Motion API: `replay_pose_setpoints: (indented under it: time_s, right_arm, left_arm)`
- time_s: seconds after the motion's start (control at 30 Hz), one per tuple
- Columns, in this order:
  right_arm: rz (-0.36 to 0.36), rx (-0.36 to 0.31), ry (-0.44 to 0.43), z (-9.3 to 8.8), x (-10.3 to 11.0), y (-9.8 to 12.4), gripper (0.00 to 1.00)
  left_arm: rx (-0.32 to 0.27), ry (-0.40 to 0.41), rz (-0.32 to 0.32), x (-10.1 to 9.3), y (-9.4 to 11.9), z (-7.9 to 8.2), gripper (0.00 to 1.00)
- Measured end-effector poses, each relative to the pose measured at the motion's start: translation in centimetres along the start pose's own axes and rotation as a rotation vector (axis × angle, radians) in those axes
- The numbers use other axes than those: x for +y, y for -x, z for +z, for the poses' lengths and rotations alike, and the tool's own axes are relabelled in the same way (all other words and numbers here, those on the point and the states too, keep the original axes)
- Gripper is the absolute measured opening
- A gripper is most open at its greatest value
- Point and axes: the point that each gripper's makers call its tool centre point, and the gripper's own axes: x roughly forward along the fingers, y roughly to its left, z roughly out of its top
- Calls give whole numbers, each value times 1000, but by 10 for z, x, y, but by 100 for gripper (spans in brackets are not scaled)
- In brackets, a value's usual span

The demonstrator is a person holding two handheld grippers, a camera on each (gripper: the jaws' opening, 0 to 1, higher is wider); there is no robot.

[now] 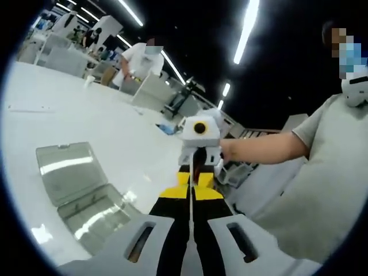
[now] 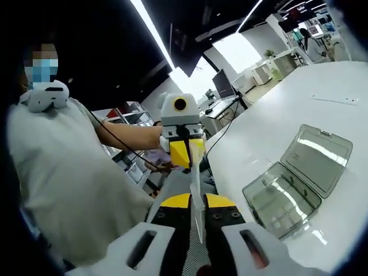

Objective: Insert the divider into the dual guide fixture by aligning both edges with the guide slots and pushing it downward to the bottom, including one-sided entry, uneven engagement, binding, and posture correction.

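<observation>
A thin clear divider is seen edge-on, held in the air between my two grippers, which face each other. My right gripper is shut on its near end, yellow-tipped jaws pressed together. My left gripper grips the far end. From the left gripper view, the divider runs as a pale line between the shut jaws of my left gripper, and my right gripper meets it head-on. A clear plastic box lies on the white table, its hinged lid open flat.
The white table stretches wide around the box. The person in a grey shirt stands close behind the grippers. Another person works at benches far back.
</observation>
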Motion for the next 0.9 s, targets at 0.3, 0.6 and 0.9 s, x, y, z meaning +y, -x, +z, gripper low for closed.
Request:
replay_pose_setpoints:
  time_s: [0.3,0.6,0.9]
  right_arm:
    - [10,-29,-43,3,-1,-1,3]
    - [21,-80,-76,10,-1,1,3]
    - [27,-83,-77,11,-1,-2,3]
  left_arm:
    - [-15,3,2,1,0,3,0]
    - [-33,7,2,2,1,7,0]
    - [-42,10,7,3,3,7,0]
